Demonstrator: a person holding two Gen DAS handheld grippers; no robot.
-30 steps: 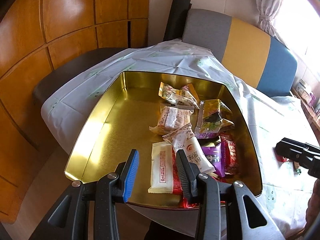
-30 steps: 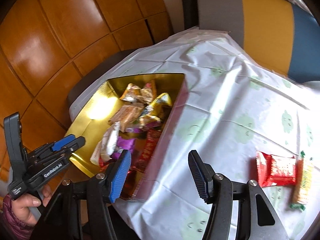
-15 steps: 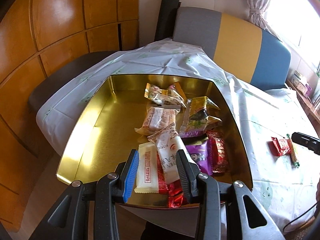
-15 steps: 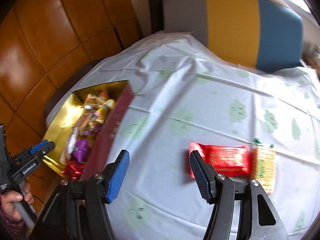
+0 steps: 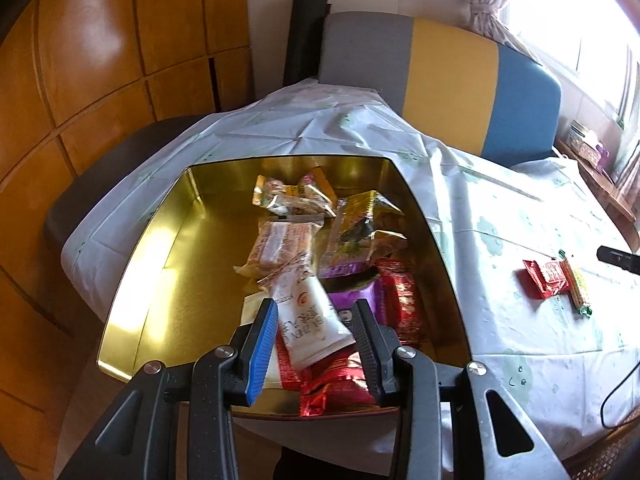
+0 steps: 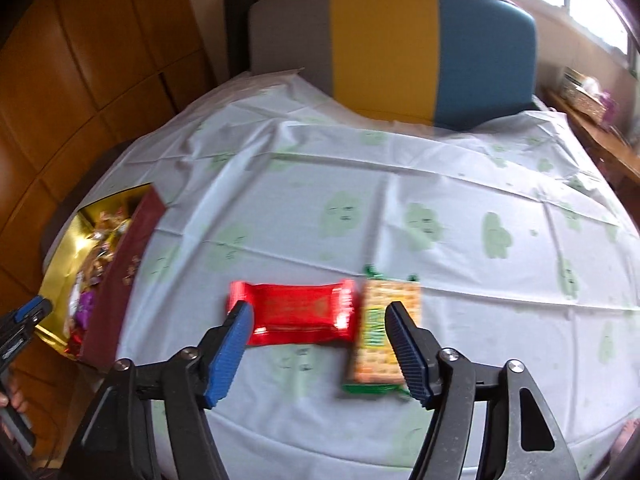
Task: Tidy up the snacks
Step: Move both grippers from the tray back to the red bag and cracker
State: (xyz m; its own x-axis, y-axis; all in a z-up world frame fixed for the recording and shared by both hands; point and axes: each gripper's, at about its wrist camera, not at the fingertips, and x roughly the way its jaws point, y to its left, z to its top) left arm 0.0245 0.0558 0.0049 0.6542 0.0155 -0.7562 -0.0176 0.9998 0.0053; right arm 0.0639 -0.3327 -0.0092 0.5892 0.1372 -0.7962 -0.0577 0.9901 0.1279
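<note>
A gold tin box holds several wrapped snacks, among them a white packet. My left gripper is open and empty, hovering over the tin's near end. On the tablecloth lie a red snack packet and a green and yellow cracker packet. My right gripper is open and empty, just above and in front of these two. The red packet, the cracker packet and a tip of the right gripper show in the left wrist view. The tin shows at the left of the right wrist view.
A round table under a white cloth with green prints. A grey, yellow and blue chair back stands behind it. Wood panelling is on the left. A cable hangs at the table's right edge.
My right gripper has swung right, from over the tin to the two packets on the cloth. My left gripper has shifted slightly over the tin. Both stay open.
</note>
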